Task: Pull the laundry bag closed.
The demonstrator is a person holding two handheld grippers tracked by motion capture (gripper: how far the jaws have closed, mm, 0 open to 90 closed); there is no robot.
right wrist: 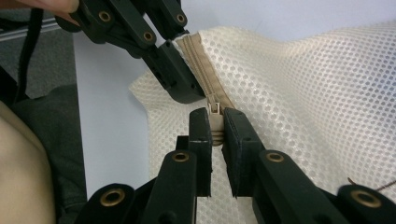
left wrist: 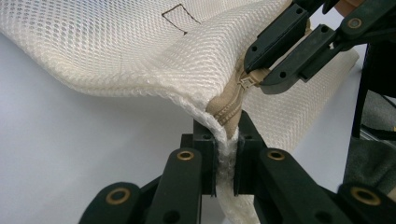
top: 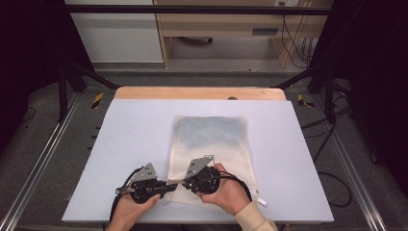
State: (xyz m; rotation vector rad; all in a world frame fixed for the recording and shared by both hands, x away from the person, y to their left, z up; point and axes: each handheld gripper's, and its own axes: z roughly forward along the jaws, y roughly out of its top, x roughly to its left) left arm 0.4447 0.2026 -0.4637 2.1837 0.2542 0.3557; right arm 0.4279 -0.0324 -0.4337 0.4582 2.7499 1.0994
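Left claw point(left wrist: 226, 161) clamps the bag point(top: 211, 139) corner, right claw point(right wrist: 215, 133) pinches the zipper pull point(right wrist: 214, 112); zipping is only starting.

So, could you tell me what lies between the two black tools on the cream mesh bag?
A short stretch of tan zipper tape, seen in the left gripper view.
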